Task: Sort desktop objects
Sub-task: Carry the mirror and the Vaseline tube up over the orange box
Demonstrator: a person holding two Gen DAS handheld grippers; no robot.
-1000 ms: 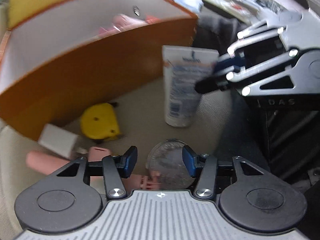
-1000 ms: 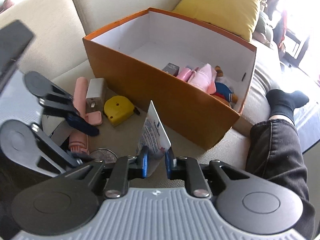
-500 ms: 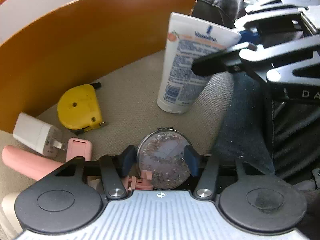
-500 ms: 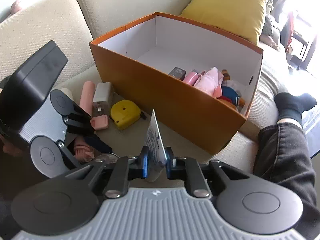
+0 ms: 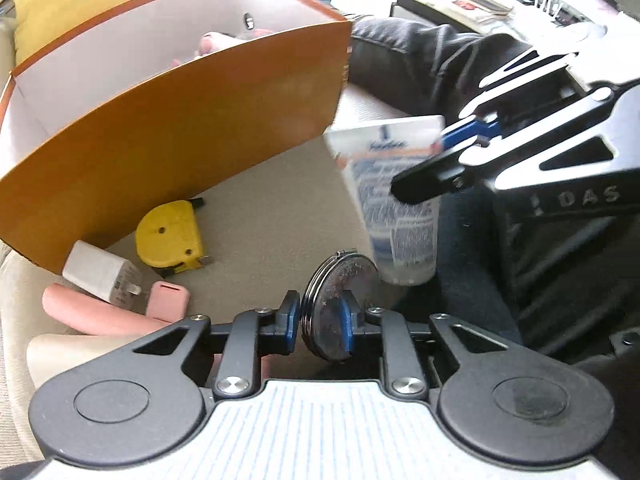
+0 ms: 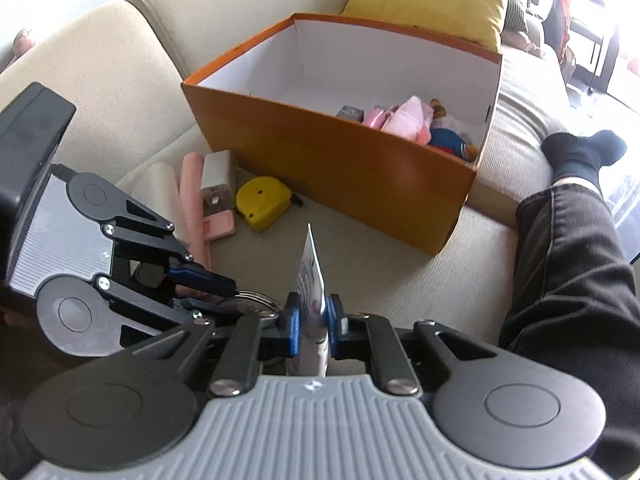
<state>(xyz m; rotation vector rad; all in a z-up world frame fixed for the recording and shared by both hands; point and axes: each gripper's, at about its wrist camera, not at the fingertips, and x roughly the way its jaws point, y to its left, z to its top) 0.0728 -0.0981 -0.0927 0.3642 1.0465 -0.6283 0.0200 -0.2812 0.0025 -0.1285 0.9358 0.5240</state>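
Two grips are made: the left gripper (image 5: 319, 322) has just closed its jaws on the round compact (image 5: 335, 307), tipped on edge above the sofa (image 5: 272, 200); the right gripper (image 6: 313, 323) pinches the tube (image 6: 311, 280) by its flat end. Next, I judge, both must lift clear and travel far over the near wall of the box (image 6: 340, 152), then release

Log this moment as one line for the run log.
left hand-held gripper: just closed on round compact mirror | right hand-held gripper: holding lotion tube | orange box: partly filled
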